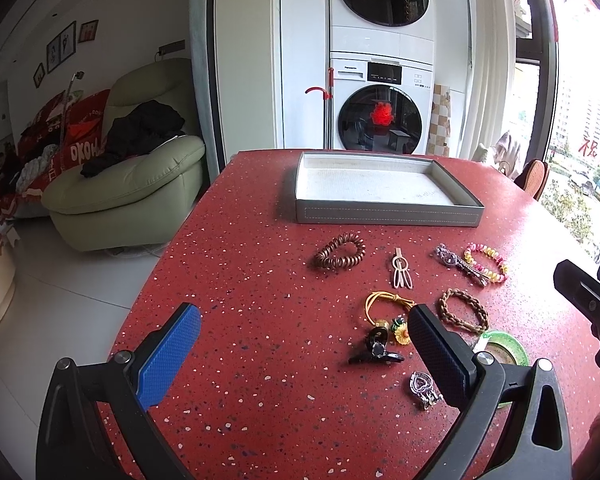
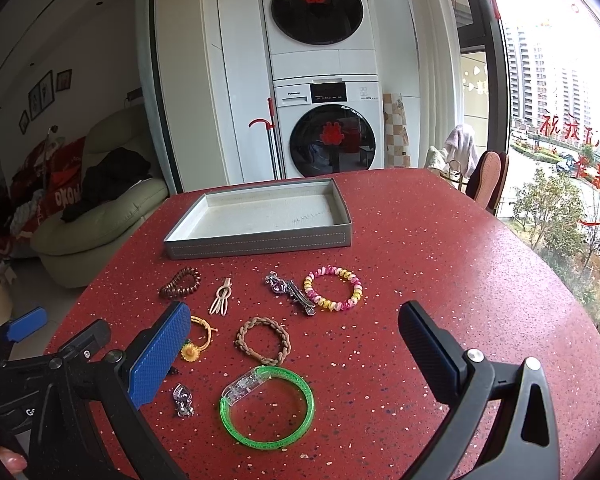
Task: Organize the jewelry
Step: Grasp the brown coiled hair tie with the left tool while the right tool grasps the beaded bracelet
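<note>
Red speckled counter (image 2: 440, 264) carries grey tray (image 2: 260, 238), green bangle (image 2: 267, 408), braided band (image 2: 263, 340), beaded bracelet (image 2: 333, 288), hair clips and ties.

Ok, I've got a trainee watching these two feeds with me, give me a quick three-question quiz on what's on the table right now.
1. True or false: the grey tray already holds some jewelry.
2. Multiple choice: which piece lies nearest the right gripper? A) brown coil hair tie B) green bangle C) pink and yellow bead bracelet
3. Fill in: both the right gripper and the left gripper are ____ and holding nothing.

Key:
1. False; its white lining is bare, and every piece lies on the red table.
2. B
3. open
</note>
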{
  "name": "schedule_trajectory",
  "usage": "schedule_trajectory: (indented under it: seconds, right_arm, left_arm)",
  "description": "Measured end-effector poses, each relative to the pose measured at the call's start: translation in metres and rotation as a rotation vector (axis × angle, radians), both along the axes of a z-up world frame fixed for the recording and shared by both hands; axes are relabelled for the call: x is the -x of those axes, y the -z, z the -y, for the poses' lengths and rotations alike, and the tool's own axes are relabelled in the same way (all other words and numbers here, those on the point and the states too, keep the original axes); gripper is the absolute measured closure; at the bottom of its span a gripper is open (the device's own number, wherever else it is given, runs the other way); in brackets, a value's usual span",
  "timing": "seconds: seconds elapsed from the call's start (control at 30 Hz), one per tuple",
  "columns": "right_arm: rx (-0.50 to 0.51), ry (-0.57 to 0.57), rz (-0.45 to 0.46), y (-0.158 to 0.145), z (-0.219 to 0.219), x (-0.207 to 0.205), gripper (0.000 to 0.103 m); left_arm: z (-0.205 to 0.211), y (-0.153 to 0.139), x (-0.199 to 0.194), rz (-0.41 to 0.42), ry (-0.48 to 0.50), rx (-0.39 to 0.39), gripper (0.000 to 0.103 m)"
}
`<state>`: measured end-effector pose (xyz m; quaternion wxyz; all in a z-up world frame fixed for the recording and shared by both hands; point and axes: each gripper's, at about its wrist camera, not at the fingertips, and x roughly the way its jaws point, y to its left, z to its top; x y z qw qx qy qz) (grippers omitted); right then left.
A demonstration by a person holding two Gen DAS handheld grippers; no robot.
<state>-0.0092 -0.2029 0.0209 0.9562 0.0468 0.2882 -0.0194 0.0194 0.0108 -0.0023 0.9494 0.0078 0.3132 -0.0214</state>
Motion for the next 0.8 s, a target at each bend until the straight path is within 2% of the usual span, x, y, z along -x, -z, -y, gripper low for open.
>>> schedule_trajectory:
  seconds: [0.3, 0.4, 0.5, 0.67, 0.7, 0.77, 0.8]
  right_arm:
    - [0.013, 0.017, -0.092, -0.008, 0.029, -0.038, 0.000]
    - [0.021, 0.022, -0.168, -0.003, 0.044, -0.064, 0.000]
    - [0.004, 0.049, -0.268, 0.011, 0.060, -0.091, 0.000]
    - [-0.028, 0.101, -0.395, 0.037, 0.083, -0.123, 0.000]
    - [-0.030, 0.109, -0.413, 0.042, 0.086, -0.128, 0.002]
    - [-0.036, 0.111, -0.445, 0.050, 0.089, -0.137, 0.011]
    - [-0.037, 0.108, -0.461, 0.055, 0.089, -0.141, 0.012]
  left_arm:
    - [-0.015, -0.007, -0.053, -0.101, 0.063, 0.046, 0.000]
    - [-0.019, -0.007, -0.081, -0.133, 0.083, 0.053, 0.000]
    - [-0.018, -0.001, -0.109, -0.156, 0.099, 0.018, 0.000]
    - [-0.011, 0.016, -0.146, -0.228, 0.180, 0.001, 0.001]
    - [-0.009, 0.020, -0.153, -0.240, 0.192, -0.001, 0.001]
    - [-0.003, 0.028, -0.164, -0.274, 0.212, -0.015, 0.014]
    - [-0.001, 0.032, -0.168, -0.292, 0.225, -0.015, 0.014]
